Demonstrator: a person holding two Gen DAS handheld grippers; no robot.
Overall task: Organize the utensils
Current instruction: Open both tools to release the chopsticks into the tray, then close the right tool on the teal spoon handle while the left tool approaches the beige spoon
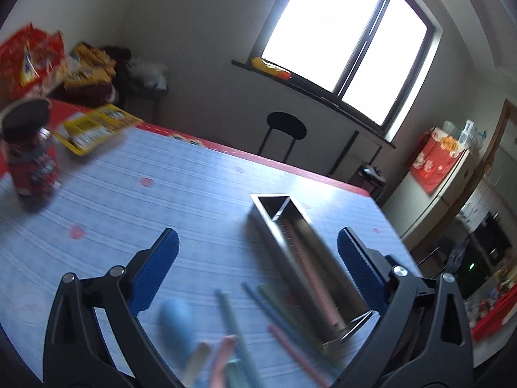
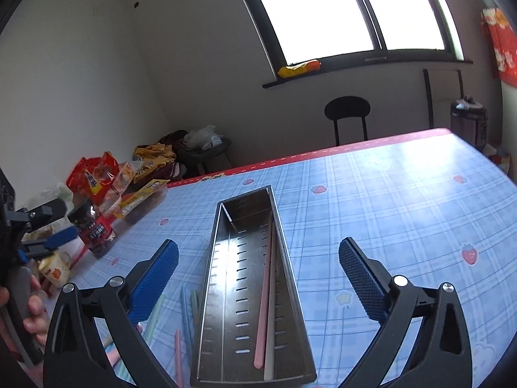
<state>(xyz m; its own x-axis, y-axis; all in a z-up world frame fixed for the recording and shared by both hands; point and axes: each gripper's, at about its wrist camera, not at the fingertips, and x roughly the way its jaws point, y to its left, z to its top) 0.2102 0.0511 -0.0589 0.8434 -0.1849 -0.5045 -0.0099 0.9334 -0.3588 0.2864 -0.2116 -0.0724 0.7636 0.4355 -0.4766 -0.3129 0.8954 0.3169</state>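
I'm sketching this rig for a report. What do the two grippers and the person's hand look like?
Both the left gripper and right gripper have black angular frames, silver pivot bolts and blue textured fingers. A bare hand grips a grey handle.

My surface point(image 2: 387, 194) wears a blue plaid cloth with strawberry prints and a red border along its far edge. At its far left corner a dark-lidded jar point(image 2: 93, 229) with a red label stands upright, with a yellow packet point(image 1: 93, 127) lying flat beside it and a red snack bag point(image 2: 93, 174) in the heap behind. Past the far edge, a black round-backed chair point(image 2: 347, 113) stands under the bright window point(image 2: 342, 9). A yellow-orange wrapper point(image 2: 299, 68) lies on the dark windowsill. A red cloth point(image 1: 434, 158) drapes a cabinet near the wall.
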